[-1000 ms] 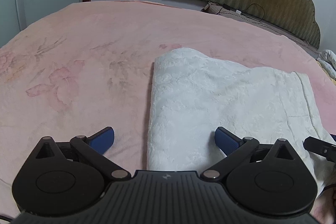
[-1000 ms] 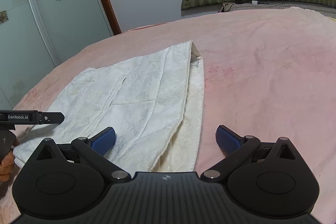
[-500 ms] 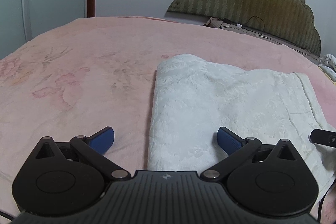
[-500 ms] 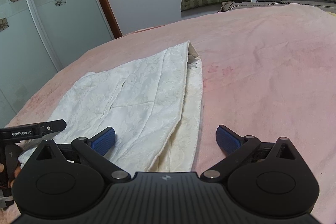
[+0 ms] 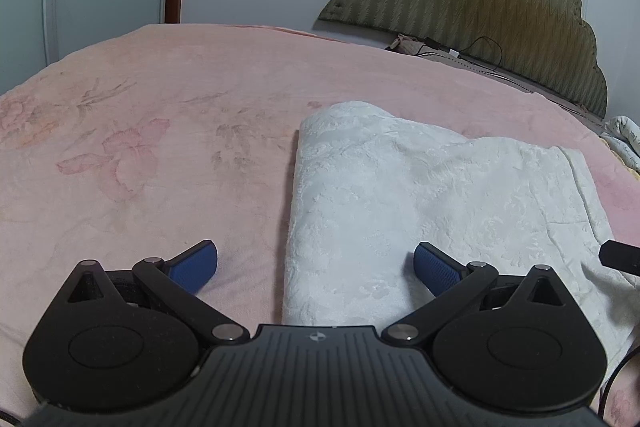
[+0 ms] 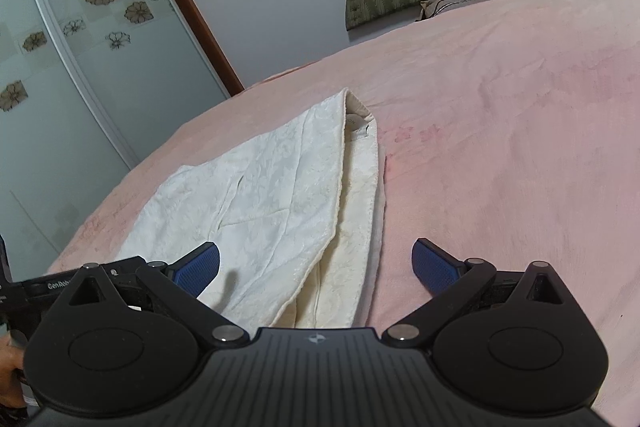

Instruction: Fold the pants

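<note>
White embossed pants lie folded flat on the pink bed; they also show in the right wrist view, with layered hems along their right edge. My left gripper is open and empty, above the pants' left folded edge. My right gripper is open and empty, above the pants' near right corner. The tip of the right gripper shows at the left wrist view's right edge, and the left gripper's body at the right wrist view's left edge.
The pink flowered blanket covers the whole bed. An olive padded headboard with a black cable stands at the far side. A glass sliding wardrobe door is beyond the bed's left edge.
Both grippers have pulled back and lifted slightly from the pants, staying open. The pants lie unchanged.
</note>
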The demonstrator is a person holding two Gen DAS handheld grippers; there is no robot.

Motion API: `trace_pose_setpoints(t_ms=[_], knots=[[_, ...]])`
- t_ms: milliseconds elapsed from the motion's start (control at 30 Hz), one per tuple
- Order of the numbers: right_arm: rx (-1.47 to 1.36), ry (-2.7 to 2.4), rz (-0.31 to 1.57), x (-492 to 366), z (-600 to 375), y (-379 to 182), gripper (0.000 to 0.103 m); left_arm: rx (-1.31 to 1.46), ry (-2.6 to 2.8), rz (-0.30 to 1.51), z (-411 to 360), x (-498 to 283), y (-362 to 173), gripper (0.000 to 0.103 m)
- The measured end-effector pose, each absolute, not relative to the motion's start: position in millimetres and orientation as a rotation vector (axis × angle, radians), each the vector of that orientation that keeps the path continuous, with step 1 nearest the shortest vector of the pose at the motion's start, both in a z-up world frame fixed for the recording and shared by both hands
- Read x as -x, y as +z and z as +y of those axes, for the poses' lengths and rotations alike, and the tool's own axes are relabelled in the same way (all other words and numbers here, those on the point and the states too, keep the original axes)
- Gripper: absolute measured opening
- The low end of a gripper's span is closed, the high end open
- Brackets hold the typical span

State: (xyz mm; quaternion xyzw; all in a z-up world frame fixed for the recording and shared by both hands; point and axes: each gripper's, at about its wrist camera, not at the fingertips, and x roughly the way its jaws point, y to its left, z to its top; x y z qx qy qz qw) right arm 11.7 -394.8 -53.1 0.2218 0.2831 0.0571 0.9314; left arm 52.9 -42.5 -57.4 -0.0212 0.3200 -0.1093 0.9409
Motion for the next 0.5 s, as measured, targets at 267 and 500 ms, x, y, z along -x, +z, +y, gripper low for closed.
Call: trace_pose_setpoints(t_ms=[267,500], knots=[[-0.313,0.068,0.628,-18,-374,-50,0.103,0.051,-0.24,0.656,-40,-53,-57,0.103],[-0.273,0.107,0.638,-18,-371,-47,0.102,0.024,-0.334,0.71,-30,-60,-52,0.103]])
